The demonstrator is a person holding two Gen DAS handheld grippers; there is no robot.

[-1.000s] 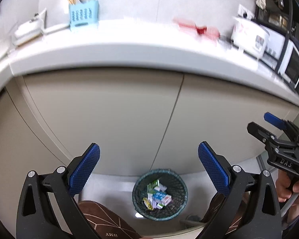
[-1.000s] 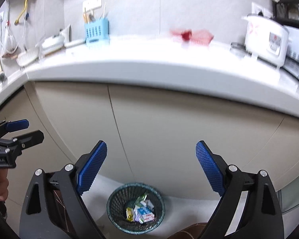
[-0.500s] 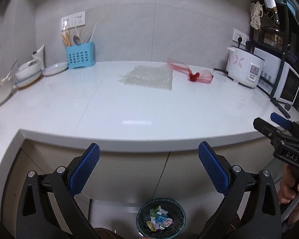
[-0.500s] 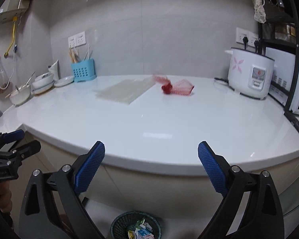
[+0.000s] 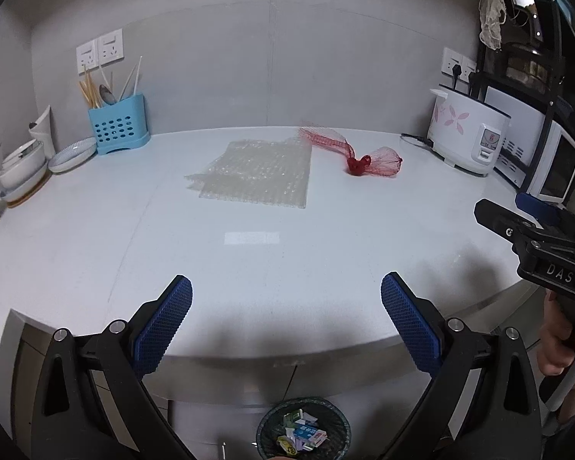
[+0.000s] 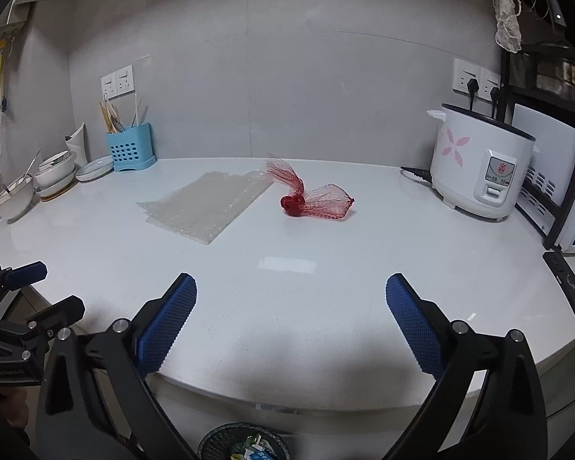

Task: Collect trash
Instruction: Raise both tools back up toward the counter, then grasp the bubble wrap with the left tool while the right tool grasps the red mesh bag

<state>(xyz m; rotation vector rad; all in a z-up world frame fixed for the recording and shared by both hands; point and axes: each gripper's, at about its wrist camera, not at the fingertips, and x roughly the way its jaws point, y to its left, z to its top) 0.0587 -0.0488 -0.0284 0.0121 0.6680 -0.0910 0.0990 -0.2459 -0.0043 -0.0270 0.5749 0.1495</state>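
Ahead, both tongs, left tongs and right tongs, hang spread wide and empty over the near edge of the white worktop. Beyond them lie a bubble wrap sheet and, just beside it, a red net bag. Below the tongs stands the mesh bin holding wrappers.

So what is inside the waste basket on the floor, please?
The waste basket holds small colourful paper wrappers, visible on top. Anything beneath them, and the basket's bottom, is covered.
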